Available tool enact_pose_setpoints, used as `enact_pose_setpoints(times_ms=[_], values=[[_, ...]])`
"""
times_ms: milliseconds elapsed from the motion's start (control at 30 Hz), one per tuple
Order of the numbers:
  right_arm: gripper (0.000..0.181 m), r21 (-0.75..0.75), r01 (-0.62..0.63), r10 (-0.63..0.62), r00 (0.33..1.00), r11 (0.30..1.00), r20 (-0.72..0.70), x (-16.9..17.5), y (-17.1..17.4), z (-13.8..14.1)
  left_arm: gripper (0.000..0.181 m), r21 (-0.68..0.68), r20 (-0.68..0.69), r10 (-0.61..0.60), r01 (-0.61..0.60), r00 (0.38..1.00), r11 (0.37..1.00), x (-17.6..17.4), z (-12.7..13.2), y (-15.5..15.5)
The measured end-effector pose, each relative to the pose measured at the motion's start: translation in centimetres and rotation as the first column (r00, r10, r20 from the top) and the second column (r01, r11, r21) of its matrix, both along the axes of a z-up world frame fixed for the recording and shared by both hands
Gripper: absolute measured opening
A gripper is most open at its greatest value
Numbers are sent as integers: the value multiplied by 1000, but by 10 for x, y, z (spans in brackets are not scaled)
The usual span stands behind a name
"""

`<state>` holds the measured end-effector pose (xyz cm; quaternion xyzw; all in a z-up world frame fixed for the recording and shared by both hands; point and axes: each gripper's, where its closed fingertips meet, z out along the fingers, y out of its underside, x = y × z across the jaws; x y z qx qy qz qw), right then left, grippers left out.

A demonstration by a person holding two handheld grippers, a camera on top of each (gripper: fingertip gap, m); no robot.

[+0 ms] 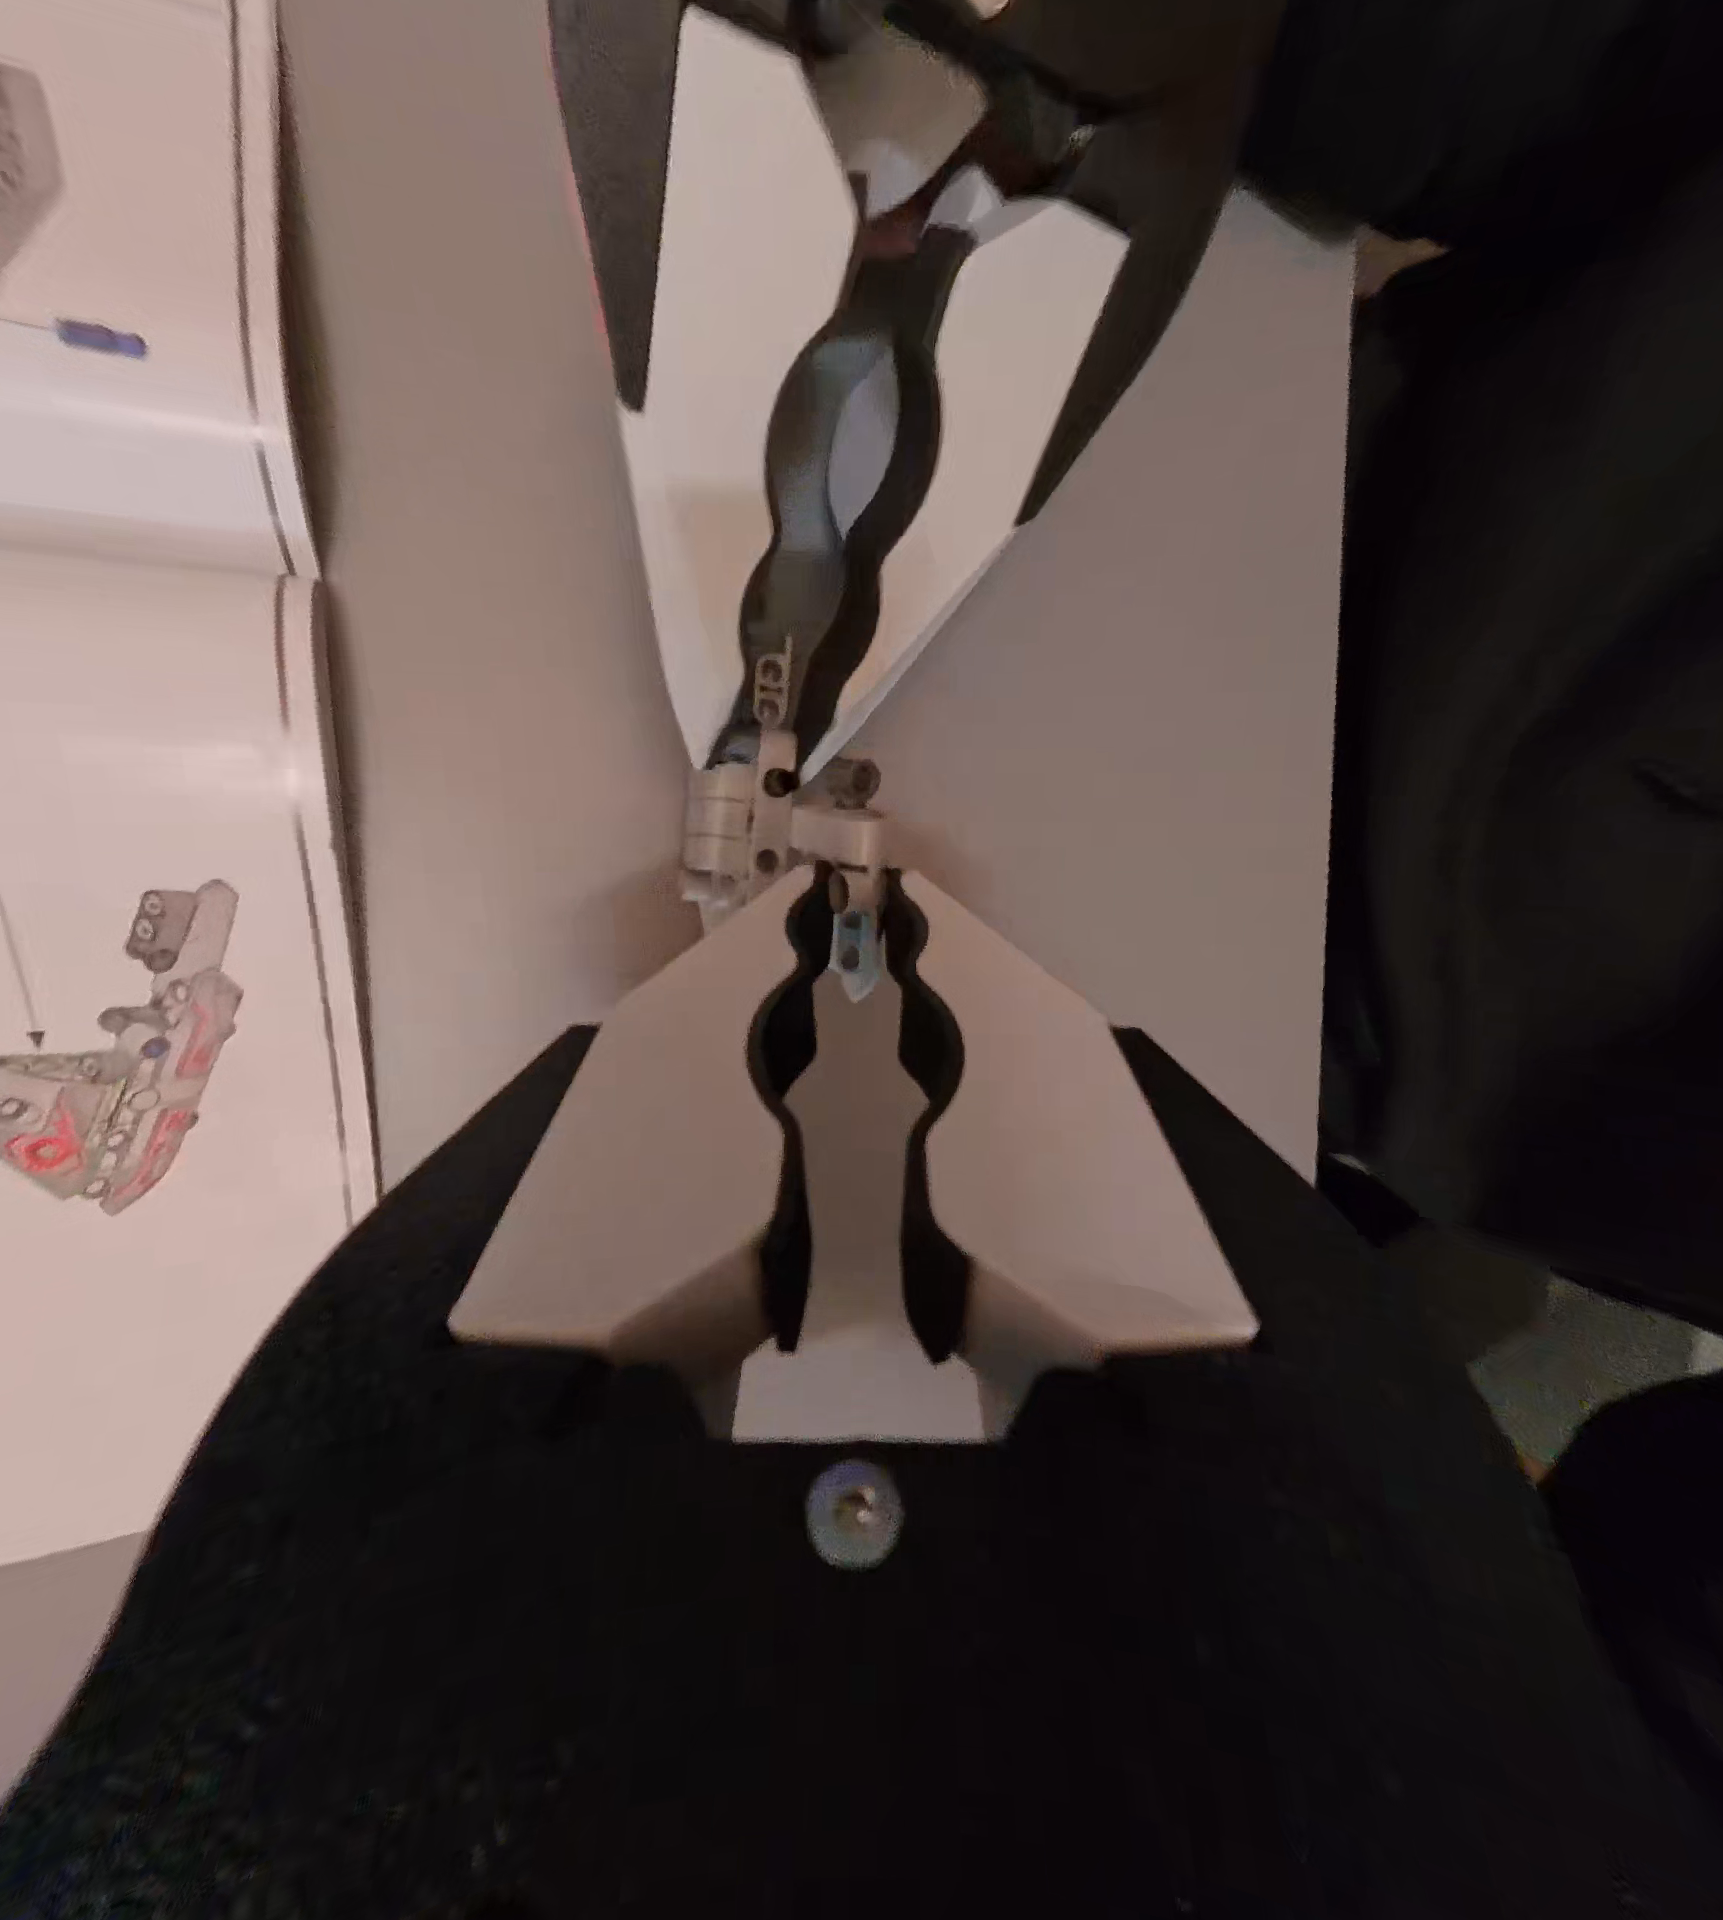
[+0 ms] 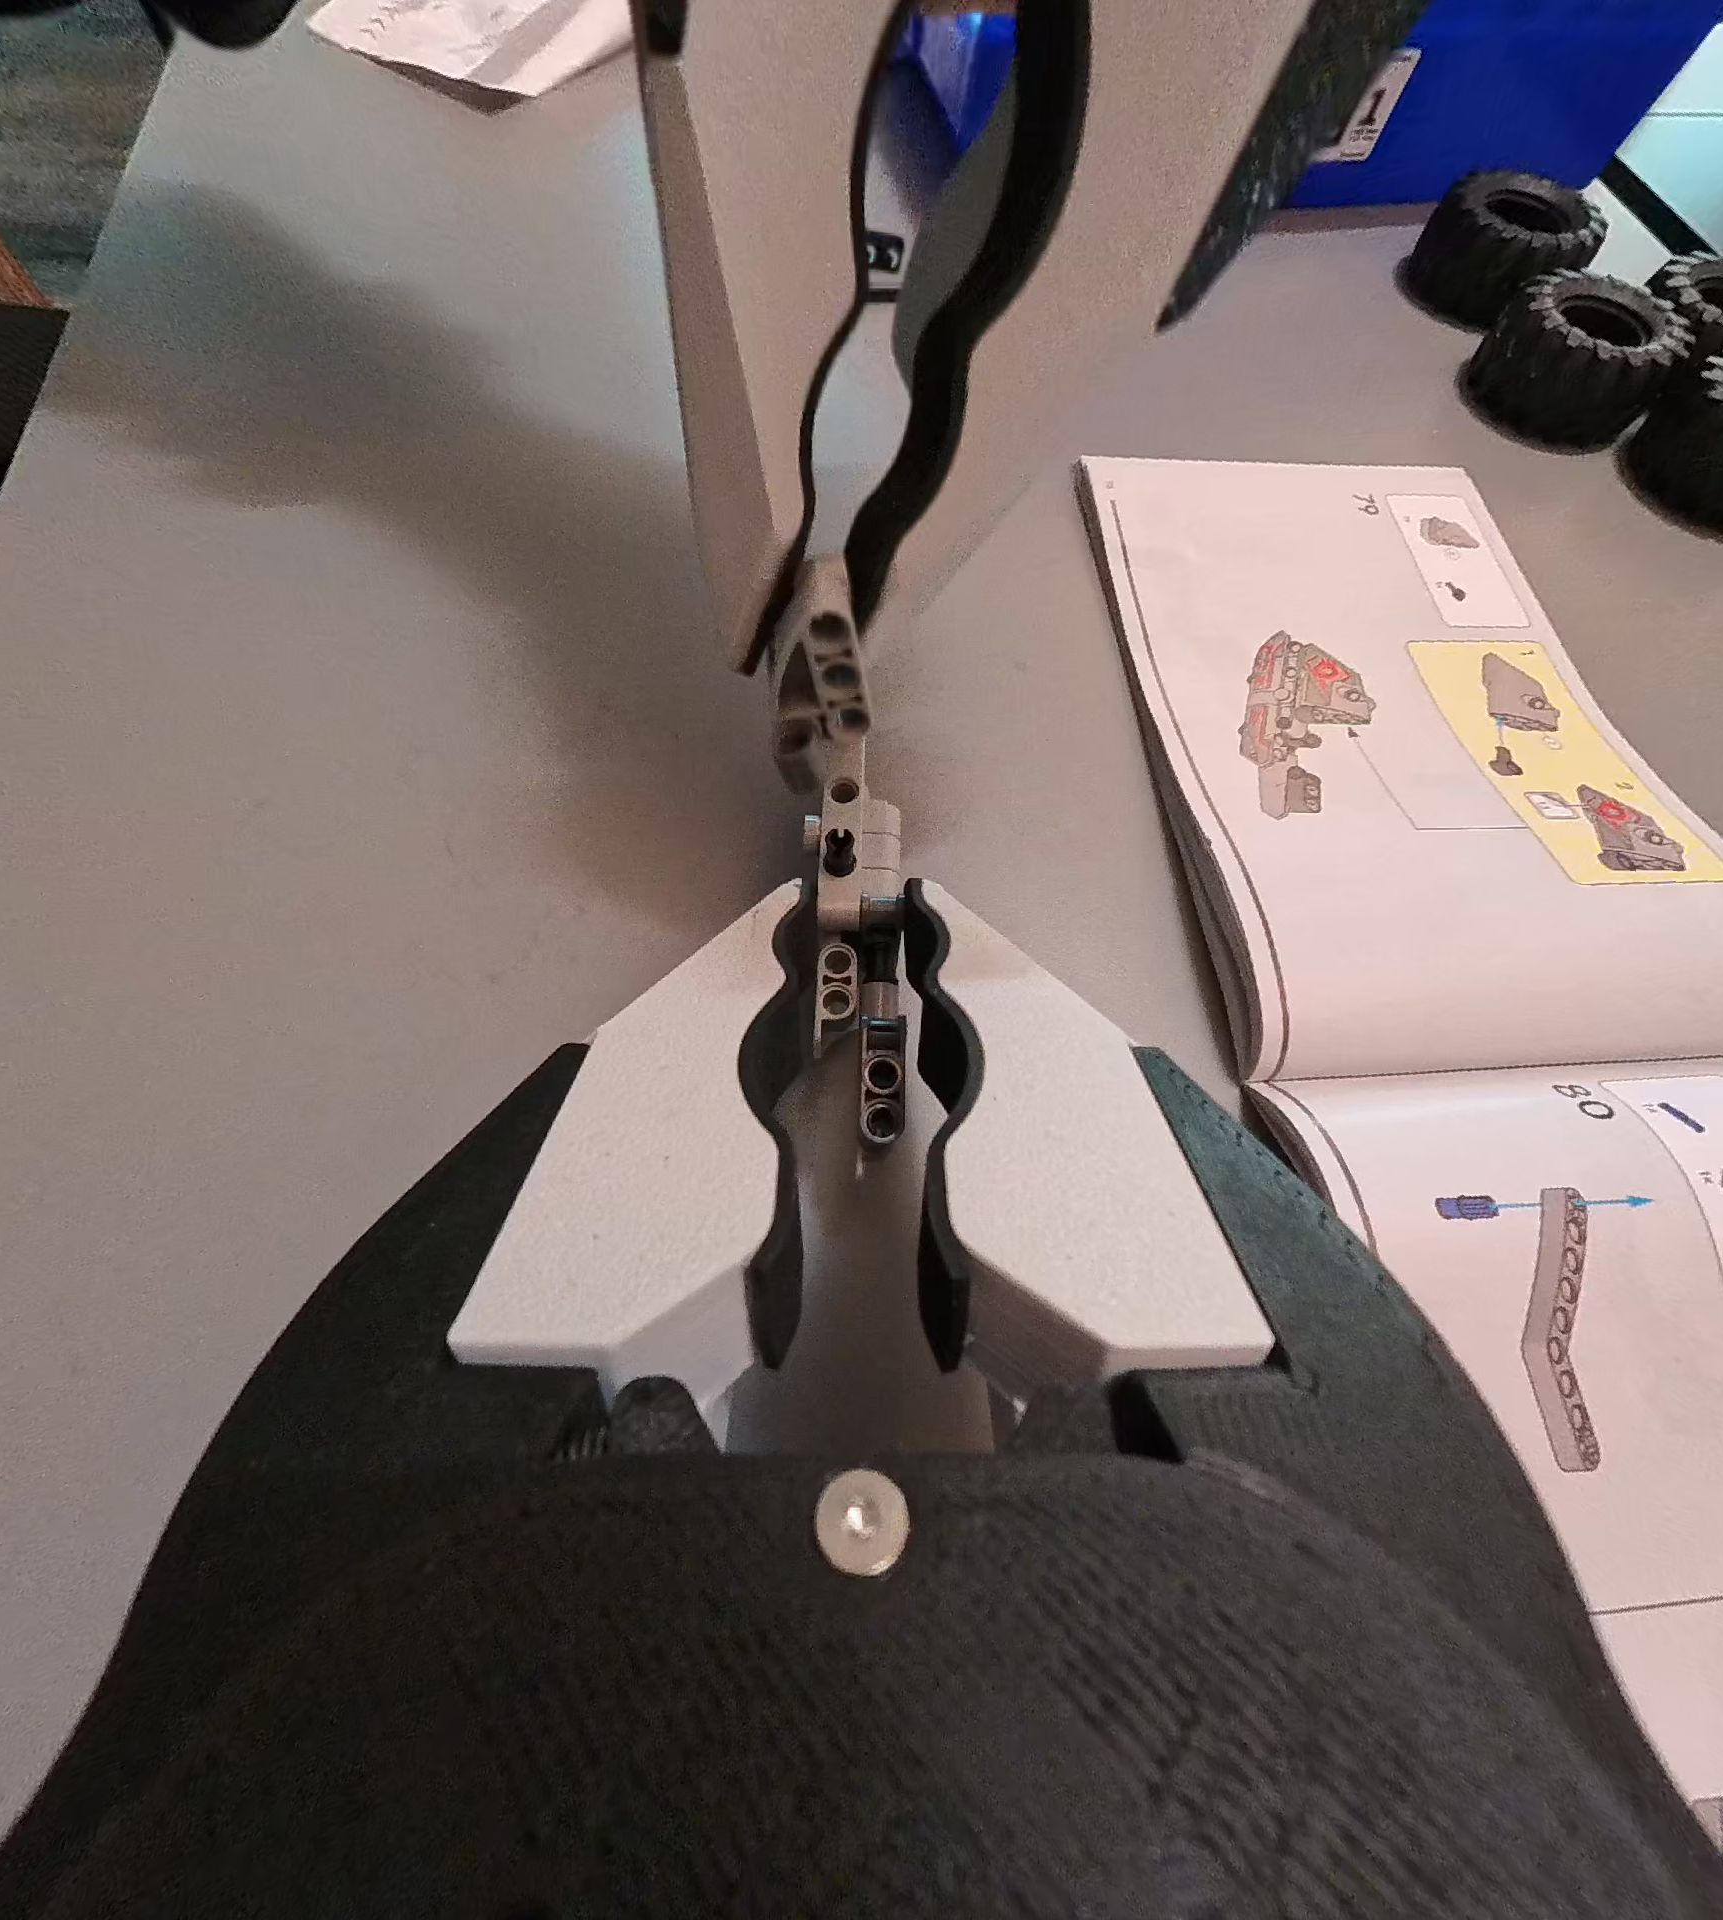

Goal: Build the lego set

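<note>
My right tool clamps the grey assembly lengthwise; straight ahead, my left tool pinches its far beam.

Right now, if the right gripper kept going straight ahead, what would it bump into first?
Probably the left gripper. It sits straight ahead of the right gripper, pinching the far end of the same grey lego assembly, though depth is uncertain.

Open booklet lies right of the grippers on the table; tyres apparently behind it.
</note>
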<state>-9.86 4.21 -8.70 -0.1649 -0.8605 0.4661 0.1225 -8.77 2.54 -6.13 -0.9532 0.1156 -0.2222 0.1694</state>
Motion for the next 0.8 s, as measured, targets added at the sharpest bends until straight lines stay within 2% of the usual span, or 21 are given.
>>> enact_pose_setpoints(times_ms=[33,433,667,800], values=[[14,-1,-1,1,1000,1000,1,0,0,0,6,-38,1,-6,6,1000,999,-2,-4,0],[14,-6,-12,12,1000,1000,16,2,-1,0,6,-244,-5,-76,73,997,967,-6,-12,-1],[14,-11,3,-3,1000,1000,27,0,1,0,6,-348,46,13,4,999,937,-8,-12,1],[14,-13,10,-10,1000,1000,29,-2,1,0,6,-358,65,46,-20,997,934,-9,-11,2]])
